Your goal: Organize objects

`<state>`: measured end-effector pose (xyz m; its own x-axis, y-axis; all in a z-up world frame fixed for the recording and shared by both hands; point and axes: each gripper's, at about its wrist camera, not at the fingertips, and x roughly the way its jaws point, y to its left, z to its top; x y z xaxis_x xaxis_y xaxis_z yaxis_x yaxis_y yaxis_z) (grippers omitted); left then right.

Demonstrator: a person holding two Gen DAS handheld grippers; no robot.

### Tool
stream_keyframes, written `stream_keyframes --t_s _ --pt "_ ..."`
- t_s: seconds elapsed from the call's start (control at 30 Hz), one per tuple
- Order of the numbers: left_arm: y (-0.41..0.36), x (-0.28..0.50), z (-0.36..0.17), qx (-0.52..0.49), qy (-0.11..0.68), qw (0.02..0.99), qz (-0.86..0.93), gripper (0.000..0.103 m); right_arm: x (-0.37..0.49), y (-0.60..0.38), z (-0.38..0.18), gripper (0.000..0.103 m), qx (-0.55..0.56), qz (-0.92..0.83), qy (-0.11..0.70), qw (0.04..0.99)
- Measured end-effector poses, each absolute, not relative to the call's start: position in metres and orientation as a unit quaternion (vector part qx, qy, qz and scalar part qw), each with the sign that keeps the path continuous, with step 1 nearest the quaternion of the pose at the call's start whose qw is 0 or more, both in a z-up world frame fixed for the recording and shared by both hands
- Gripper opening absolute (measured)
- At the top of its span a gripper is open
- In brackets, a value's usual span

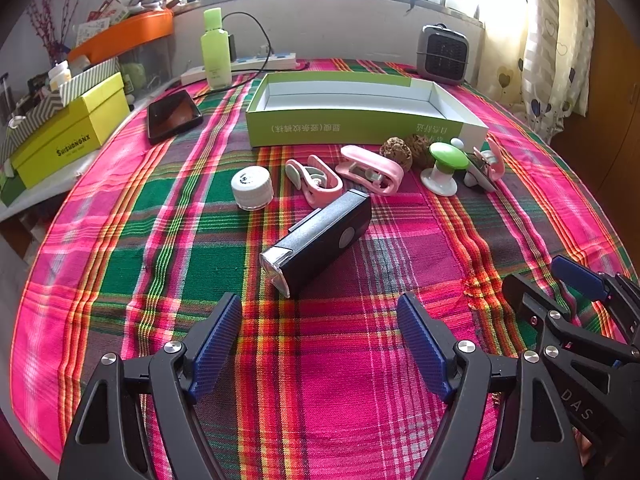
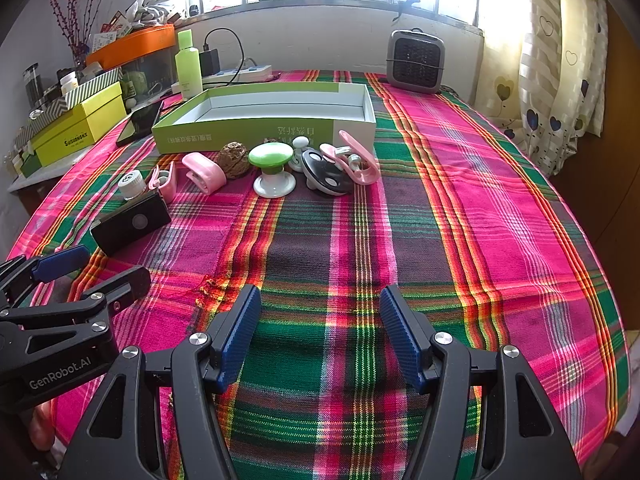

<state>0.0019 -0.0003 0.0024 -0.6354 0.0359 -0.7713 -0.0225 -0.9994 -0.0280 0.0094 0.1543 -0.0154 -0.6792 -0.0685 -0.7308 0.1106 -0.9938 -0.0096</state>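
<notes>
An open green and white box [image 1: 352, 120] [image 2: 256, 128] lies empty at the back of the plaid cloth. In front of it lie a black torch [image 1: 320, 240] [image 2: 132, 222], a white cap [image 1: 252, 188] [image 2: 132, 185], pink clips [image 1: 370, 170] [image 2: 202, 172], brown walnuts [image 1: 396, 152] [image 2: 234, 158], a green-topped knob [image 1: 444, 168] [image 2: 270, 172] and a black-and-white piece [image 2: 326, 176]. My left gripper [image 1: 320, 316] is open and empty, just short of the torch; it also shows in the right wrist view [image 2: 92, 270]. My right gripper [image 2: 320, 308] is open and empty, well short of the knob; it also shows in the left wrist view [image 1: 552, 276].
A dark phone [image 1: 174, 116] lies left of the box. A green bottle [image 1: 216, 50], a power strip [image 1: 256, 66] and a small grey heater [image 1: 442, 54] stand at the back. A yellow box [image 1: 68, 136] and clutter sit on a side shelf at left. A curtain [image 2: 560, 60] hangs at right.
</notes>
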Motion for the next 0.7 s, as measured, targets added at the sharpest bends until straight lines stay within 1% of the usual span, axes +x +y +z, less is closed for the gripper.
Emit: stream_keyframes --t_s 0.23,0.37,0.7 --pt "-0.013 0.003 0.008 -0.426 -0.046 0.040 0.903 0.079 0.007 0.157 -0.016 0.063 0.402 -0.914 0.024 0.049" --pt "-0.012 0.007 0.011 -0.414 -0.026 0.037 0.909 0.078 0.007 0.157 -0.015 0.063 0.402 -0.914 0.024 0.049" --pt "-0.012 0.003 0.005 -0.424 -0.033 0.046 0.904 0.078 0.006 0.158 -0.016 0.063 0.402 -0.914 0.023 0.049"
